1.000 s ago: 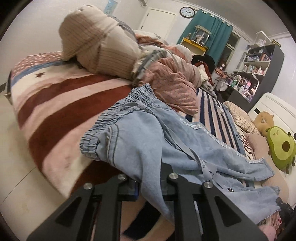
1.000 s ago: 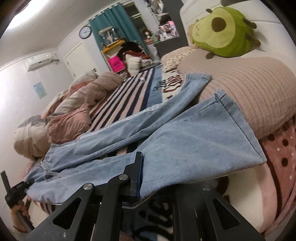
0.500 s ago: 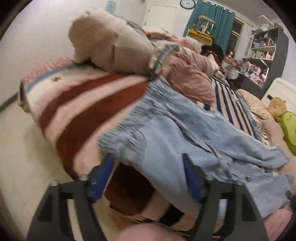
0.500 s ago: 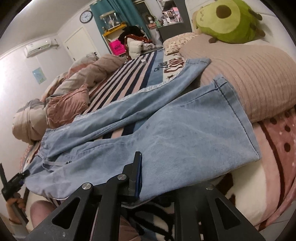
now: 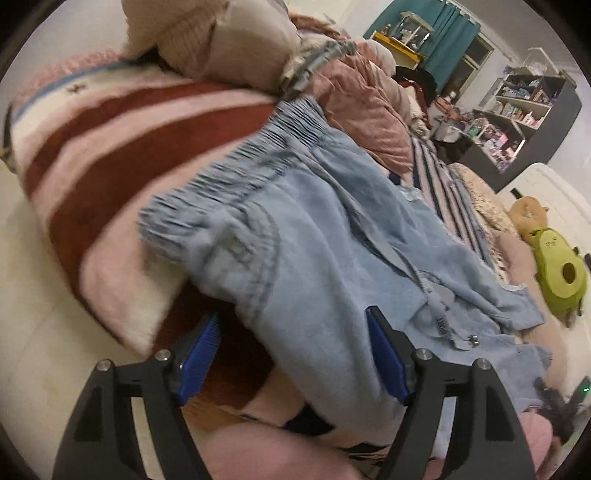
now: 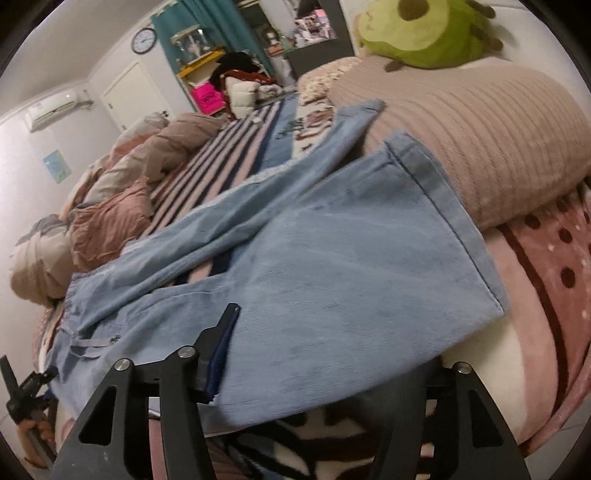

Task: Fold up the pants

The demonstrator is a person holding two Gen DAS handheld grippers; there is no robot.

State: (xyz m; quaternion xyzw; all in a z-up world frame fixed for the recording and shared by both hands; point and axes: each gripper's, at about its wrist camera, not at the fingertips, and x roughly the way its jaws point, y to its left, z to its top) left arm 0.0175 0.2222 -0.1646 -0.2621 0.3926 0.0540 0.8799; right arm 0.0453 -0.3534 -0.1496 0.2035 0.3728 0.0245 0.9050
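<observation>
A pair of light blue denim pants (image 5: 332, 236) is seen spread lengthwise along the near edge of a bed covered by a pink, red and white striped fleece blanket (image 5: 110, 122), the gathered elastic waistband (image 5: 258, 147) at one end and the hemmed leg cuffs (image 6: 443, 221) resting against a ribbed beige pillow (image 6: 480, 129). The left gripper (image 5: 291, 354) is held wide apart, its blue pads flanking the hip fabric. The right gripper (image 6: 332, 373) is spread too; one finger is hidden under the near leg. A green avocado plush toy (image 6: 424, 33) is seen beyond.
</observation>
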